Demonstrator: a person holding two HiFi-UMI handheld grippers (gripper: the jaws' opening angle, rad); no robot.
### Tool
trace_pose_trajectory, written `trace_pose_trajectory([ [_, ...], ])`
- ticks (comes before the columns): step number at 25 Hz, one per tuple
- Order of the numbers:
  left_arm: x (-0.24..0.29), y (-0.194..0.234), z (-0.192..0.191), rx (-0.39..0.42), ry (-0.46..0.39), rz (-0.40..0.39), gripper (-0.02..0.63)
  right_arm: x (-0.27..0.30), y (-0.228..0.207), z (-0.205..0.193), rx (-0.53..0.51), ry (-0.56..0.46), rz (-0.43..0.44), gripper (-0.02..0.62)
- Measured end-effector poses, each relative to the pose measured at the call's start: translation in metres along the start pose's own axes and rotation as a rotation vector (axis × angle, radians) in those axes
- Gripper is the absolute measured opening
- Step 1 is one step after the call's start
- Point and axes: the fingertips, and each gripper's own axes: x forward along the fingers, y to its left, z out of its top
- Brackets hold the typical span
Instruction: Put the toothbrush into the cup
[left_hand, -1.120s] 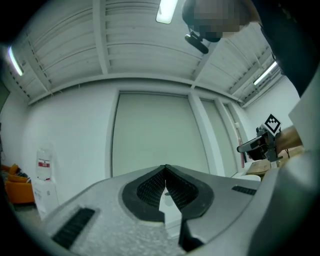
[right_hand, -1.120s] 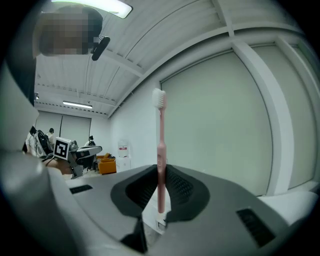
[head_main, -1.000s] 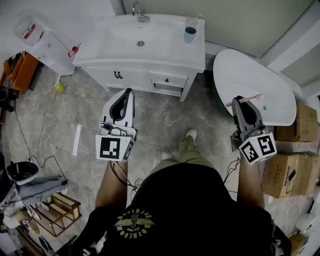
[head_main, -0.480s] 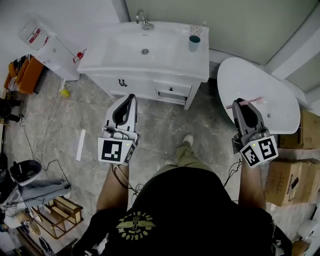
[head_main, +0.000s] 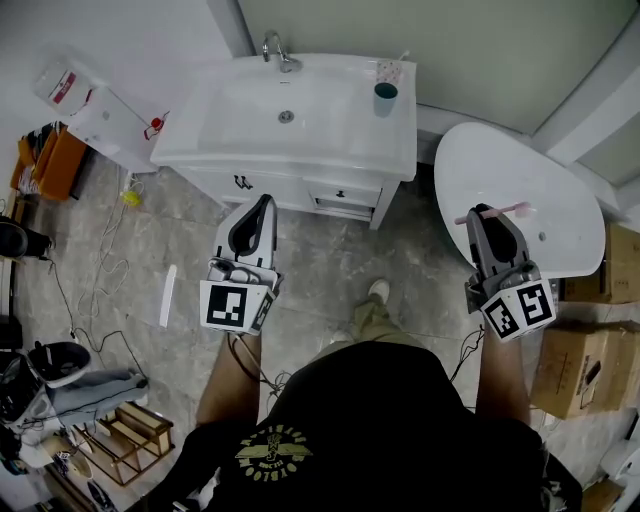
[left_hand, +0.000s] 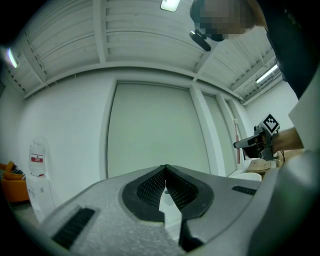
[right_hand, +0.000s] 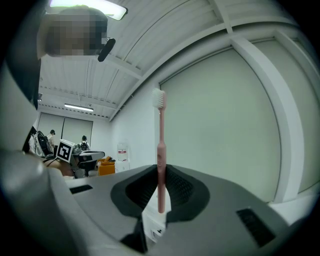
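Over a grey tiled floor (head_main: 300, 250), a person in a black T-shirt (head_main: 380, 430) stands facing a white washbasin cabinet (head_main: 300, 185) with a hand-held claw in each hand, both pointing level towards the wall.

The right claw (head_main: 485, 212) is clamped on a pink toothbrush (head_main: 515, 208). Seen from the head view, the brush lies crosswise between the jaws, with both ends sticking out past them, above a white oval surface (head_main: 540, 160) to the right of the cabinet. In the right gripper view, the same toothbrush (right_hand: 161, 140) stands upright between the ribbed black pads of the right claw (right_hand: 160, 170), gripped low on the handle, with the white bristle head at the top.

The left claw (head_main: 262, 198) hangs in front of the cabinet's drawers with its jaws brought together. The left gripper view shows the tips of the left claw (left_hand: 165, 166) meeting and nothing between them.

The teal cup (head_main: 384, 97) stands on the cabinet's tabletop (head_main: 330, 130), at the back right corner of the basin, well apart from both claws and from the toothbrush. A chrome tap (head_main: 275, 45) rises at the back edge, left of the cup. Cardboard boxes (head_main: 575, 350) sit on the floor at the right.
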Motion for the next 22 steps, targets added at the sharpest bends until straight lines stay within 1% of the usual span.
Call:
trace_pose_trajectory([
  [11, 0.068, 0.02, -0.03, -0.035, 0.042, 0.014, 0.009, 0.066, -0.041, -0.015, 0.02, 0.039, 0.025, 0.051],
  [22, 0.13, 0.033, -0.029, -0.061, 0.035, 0.063, 0.009, 0.119, -0.091, -0.008, 0.026, 0.033, 0.077, 0.051],
])
